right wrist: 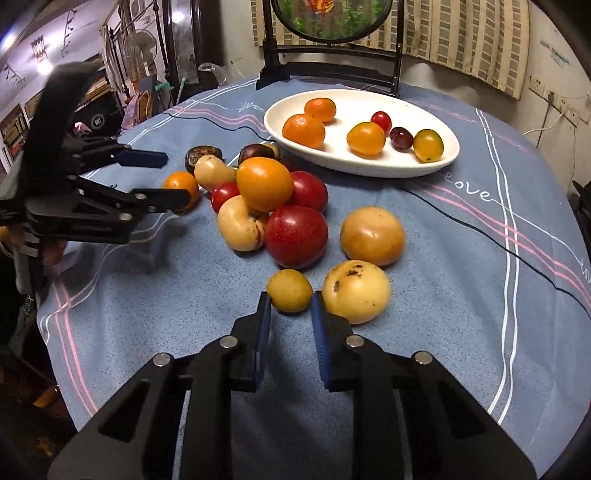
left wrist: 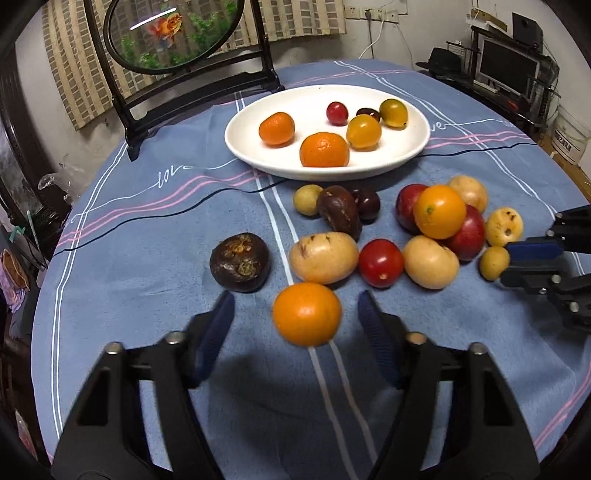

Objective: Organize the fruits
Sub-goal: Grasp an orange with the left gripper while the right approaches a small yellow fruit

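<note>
Left gripper (left wrist: 295, 314): jaws wide apart, flanking a loose orange tangerine (left wrist: 306, 314) on the cloth; neither pad touches it.
Right gripper (right wrist: 290, 306): blue pads close on both sides of a small yellow-brown fruit (right wrist: 290, 290); firm grip or bare contact cannot be told.
White plate (left wrist: 258, 155): far side of the table, holding two tangerines and four small tomatoes.
Loose pile (right wrist: 280, 206): red, yellow and orange fruit clustered between plate and grippers.
Dark round fruit (left wrist: 240, 262): alone, left of the pile.
Surface: blue striped tablecloth (left wrist: 147, 229).

A blue striped cloth (left wrist: 147, 240) covers my worktop. Behind it stands a round goldfish picture (left wrist: 173, 33) in a dark stand. A monitor (left wrist: 508, 68) sits far right.
</note>
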The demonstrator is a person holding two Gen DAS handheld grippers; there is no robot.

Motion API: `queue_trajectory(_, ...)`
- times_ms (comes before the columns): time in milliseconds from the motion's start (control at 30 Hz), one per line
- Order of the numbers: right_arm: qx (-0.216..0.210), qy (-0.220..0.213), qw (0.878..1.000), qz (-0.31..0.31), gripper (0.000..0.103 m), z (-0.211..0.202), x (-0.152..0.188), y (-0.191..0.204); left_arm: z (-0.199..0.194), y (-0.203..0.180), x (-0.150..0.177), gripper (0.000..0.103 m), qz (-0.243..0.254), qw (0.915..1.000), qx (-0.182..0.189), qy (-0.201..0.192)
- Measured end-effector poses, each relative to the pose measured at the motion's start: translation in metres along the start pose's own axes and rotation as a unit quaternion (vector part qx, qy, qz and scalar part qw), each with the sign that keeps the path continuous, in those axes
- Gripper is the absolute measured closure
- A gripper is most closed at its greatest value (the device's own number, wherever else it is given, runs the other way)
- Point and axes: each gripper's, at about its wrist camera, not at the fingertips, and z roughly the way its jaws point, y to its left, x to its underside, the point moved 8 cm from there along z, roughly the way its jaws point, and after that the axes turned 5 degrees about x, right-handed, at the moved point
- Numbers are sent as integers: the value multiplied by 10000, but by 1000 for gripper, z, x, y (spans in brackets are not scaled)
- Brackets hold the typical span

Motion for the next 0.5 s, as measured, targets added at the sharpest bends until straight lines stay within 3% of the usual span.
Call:
queue_trajectory(33, -2, -4, 10000, -3, 83, 0, 0, 0, 3, -2, 1, 63, -11, 9999, 141, 67)
queue_trajectory(200, -50, -19, 9999, 121, 84, -2, 1, -3, 0, -9, 5, 63, 278, 9996, 29, -18)
queue_trajectory(500, -46, -333, 9992, 216, 84, -30, -5, -3, -46, 0, -6, 63, 24, 9989, 103, -465)
